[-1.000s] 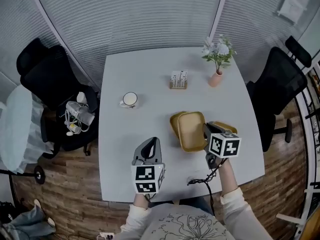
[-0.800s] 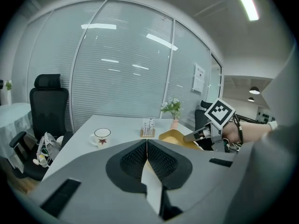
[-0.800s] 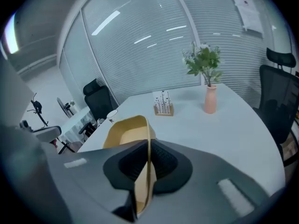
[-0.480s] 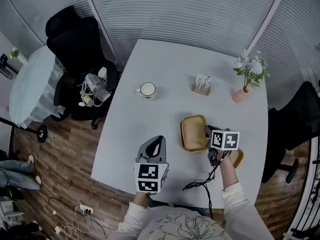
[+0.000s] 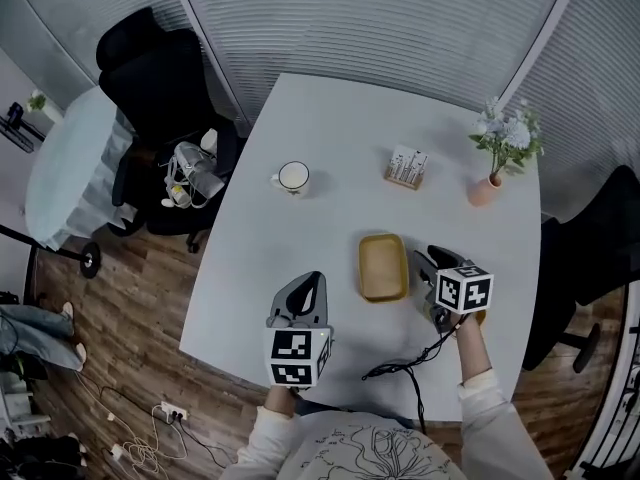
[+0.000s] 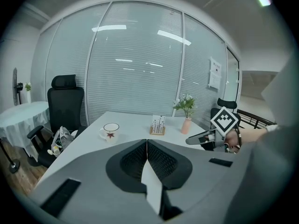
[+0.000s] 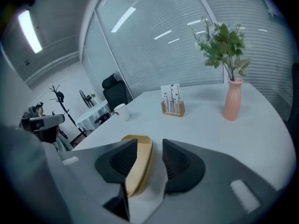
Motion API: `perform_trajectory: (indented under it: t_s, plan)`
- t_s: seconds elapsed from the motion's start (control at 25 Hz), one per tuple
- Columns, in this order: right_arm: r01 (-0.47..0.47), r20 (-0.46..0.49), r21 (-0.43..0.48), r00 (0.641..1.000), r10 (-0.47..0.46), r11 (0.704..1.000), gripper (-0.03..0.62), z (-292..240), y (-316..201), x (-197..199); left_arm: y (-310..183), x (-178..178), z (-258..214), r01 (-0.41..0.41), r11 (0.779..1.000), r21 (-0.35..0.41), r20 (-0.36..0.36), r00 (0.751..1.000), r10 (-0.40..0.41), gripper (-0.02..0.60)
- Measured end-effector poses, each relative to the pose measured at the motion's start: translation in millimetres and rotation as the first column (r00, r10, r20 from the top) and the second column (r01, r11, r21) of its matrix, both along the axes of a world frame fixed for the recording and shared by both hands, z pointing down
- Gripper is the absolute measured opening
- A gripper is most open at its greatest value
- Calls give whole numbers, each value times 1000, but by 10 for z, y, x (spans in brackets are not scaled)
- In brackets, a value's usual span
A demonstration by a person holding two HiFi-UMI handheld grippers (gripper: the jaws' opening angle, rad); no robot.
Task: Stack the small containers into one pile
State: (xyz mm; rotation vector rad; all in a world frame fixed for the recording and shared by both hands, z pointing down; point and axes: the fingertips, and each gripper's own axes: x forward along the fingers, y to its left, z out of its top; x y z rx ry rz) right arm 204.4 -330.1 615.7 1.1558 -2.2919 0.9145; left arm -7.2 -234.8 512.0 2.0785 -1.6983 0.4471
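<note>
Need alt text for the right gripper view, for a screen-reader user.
The right gripper has just opened, its fingers apart with the rim of a tan container in the gap, on a white table. Beyond stand a card holder, a pink vase of green sprigs, a white cup and glass office walls.

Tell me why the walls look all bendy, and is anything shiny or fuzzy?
Head view: a wide lens bends the glass wall and the table edges. Left gripper view: ceiling lamps glare as bright streaks on that wall; the corners go black. Right gripper view: the near yellow container looks soft.
</note>
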Motion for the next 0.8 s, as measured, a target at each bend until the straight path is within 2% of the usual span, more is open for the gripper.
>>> perform_trajectory:
  t_s: [0.16, 0.28, 0.36, 0.56, 0.8]
  plan:
    - [101, -125, 53, 988, -94, 994, 178, -130, 159, 553, -20, 103, -6, -24, 1000, 2, -5, 1000, 24, 6]
    - [185, -272, 7, 946, -176, 983, 178, -8, 328, 1039, -57, 215, 0, -44, 999, 3, -13, 999, 44, 6]
    - [207, -324, -45, 922, -210, 977, 178, 127, 445, 1287, -80, 285, 6, -57, 998, 1, -14, 998, 57, 6]
    - [201, -354, -157, 903, -245, 967, 178, 486, 709, 1639, -115, 480, 3, -88, 996, 0, -12, 996, 88, 6]
    - [257, -374, -228, 867, -328, 939, 176, 775, 785, 1680, -99, 603, 1, -106, 994, -8, -7, 994, 106, 6]
